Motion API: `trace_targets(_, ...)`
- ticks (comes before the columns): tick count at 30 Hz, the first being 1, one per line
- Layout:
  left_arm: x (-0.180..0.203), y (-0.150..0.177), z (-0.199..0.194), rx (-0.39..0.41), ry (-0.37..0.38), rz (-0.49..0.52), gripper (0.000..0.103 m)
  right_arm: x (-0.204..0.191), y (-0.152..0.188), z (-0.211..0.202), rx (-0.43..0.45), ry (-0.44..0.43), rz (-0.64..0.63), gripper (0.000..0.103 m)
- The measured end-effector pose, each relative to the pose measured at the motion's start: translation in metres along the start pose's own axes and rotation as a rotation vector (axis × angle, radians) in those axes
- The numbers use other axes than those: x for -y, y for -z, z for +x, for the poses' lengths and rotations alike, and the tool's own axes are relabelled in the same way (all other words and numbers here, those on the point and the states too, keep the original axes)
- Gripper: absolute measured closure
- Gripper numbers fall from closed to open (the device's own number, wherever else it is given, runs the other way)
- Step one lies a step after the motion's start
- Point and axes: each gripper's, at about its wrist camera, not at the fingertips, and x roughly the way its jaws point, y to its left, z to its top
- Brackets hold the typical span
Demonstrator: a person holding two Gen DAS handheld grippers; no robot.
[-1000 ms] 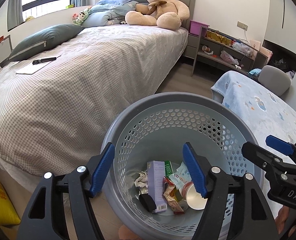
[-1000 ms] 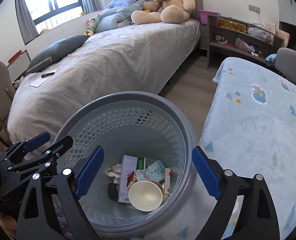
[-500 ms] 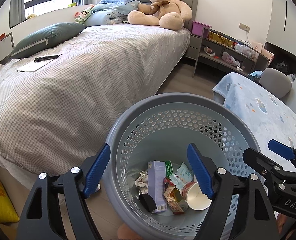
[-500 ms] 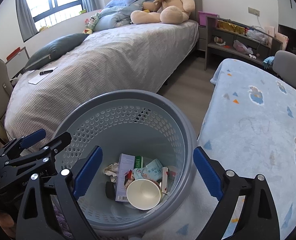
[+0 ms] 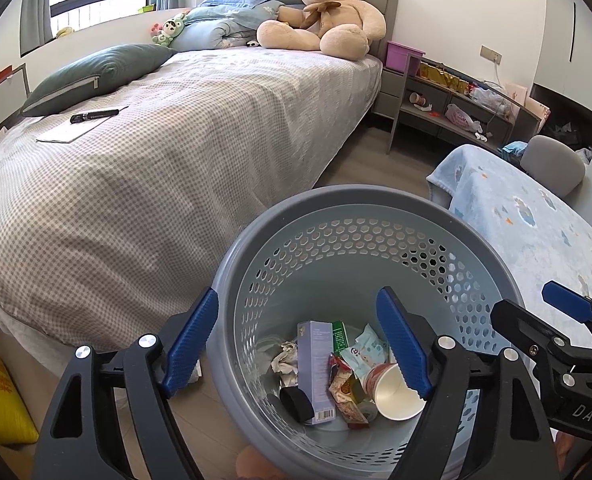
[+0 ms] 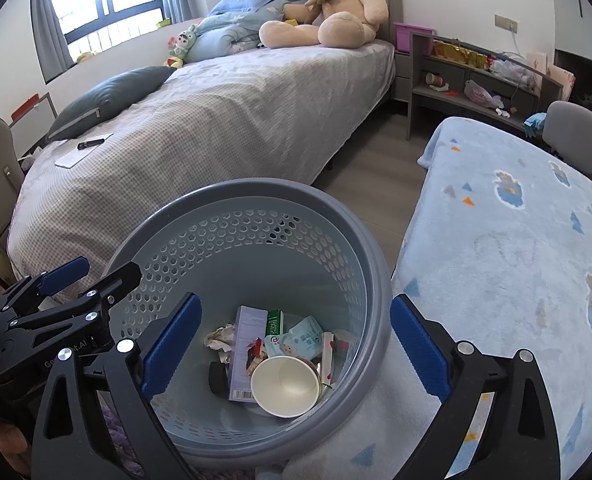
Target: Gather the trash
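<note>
Both grippers, left (image 5: pixel 298 338) and right (image 6: pixel 292 348), just spread wide, nothing held, over the bin (image 6: pixel 376 280); paper cup (image 6: pixel 286 386), probably wrappers inside

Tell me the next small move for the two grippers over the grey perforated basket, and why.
Probably lift both away. The left gripper and right gripper have just been opening and hold nothing. The white paper cup, lilac carton and wrappers already lie in the grey perforated plastic basket. No loose trash shows on the blue blanket, so look elsewhere.
</note>
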Motion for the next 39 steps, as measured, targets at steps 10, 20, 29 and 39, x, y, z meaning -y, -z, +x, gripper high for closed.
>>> trace_targets(10,-0.0004,-0.0001,0.0013,-0.007,-0.002,0.004,0.022,0.0002,0.0003,-0.0005,-0.001,-0.001,0.003,0.009)
trace_targets(20,0.001,0.0008,0.0014,-0.005,-0.01,0.008,0.022,-0.0009,0.0004,0.0006,-0.003,0.0,0.002,0.009)
trace_targets(29,0.0013,0.0012,0.0002,-0.004,-0.013,0.009,0.022,-0.0012,0.0005,0.0006,-0.003,0.001,0.001,0.008)
trace_targets(39,0.0017,0.0006,0.0004,-0.002,-0.014,0.008,0.022,-0.0034,0.0001,0.0007,-0.002,0.0,-0.004,0.008)
